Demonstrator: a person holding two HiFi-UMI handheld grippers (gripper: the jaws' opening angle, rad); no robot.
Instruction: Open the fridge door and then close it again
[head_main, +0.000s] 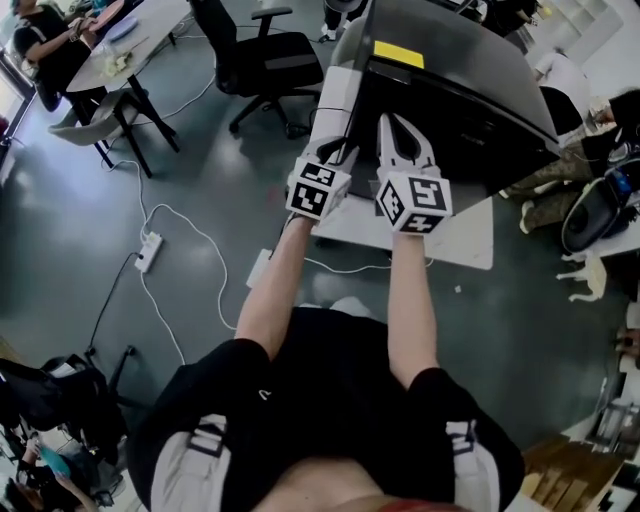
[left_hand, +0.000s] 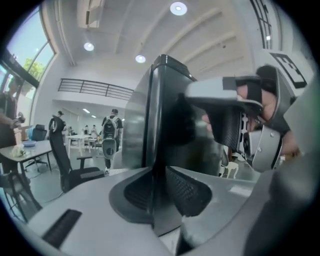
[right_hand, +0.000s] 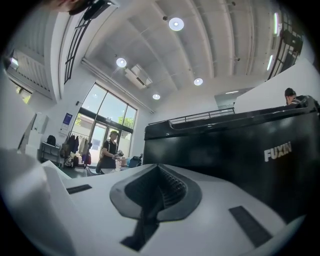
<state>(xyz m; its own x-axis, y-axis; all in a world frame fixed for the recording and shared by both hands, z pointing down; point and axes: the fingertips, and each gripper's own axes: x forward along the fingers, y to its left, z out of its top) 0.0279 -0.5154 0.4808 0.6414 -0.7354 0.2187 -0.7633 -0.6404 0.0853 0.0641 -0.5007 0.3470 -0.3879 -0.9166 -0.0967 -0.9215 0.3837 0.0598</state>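
Black fridge door (left_hand: 159, 125): its edge stands upright between the pads of the left gripper (left_hand: 157, 195), which is clamped on it. The right gripper (right_hand: 159, 190): jaws together, empty, the dark fridge (right_hand: 235, 150) face just ahead of it.

Progress, judged: door seemingly ajar, opening under way; closing remains.

Left gripper view alone shows the clamp. Head view alone shows both arms (head_main: 275, 280) side by side and a pale strip (head_main: 335, 95) beyond the left gripper.

Wearer: black short-sleeved top (head_main: 330, 385) | left gripper (head_main: 338, 152), right gripper (head_main: 396, 126): pale grey | black-and-white marker cubes (head_main: 318, 188)
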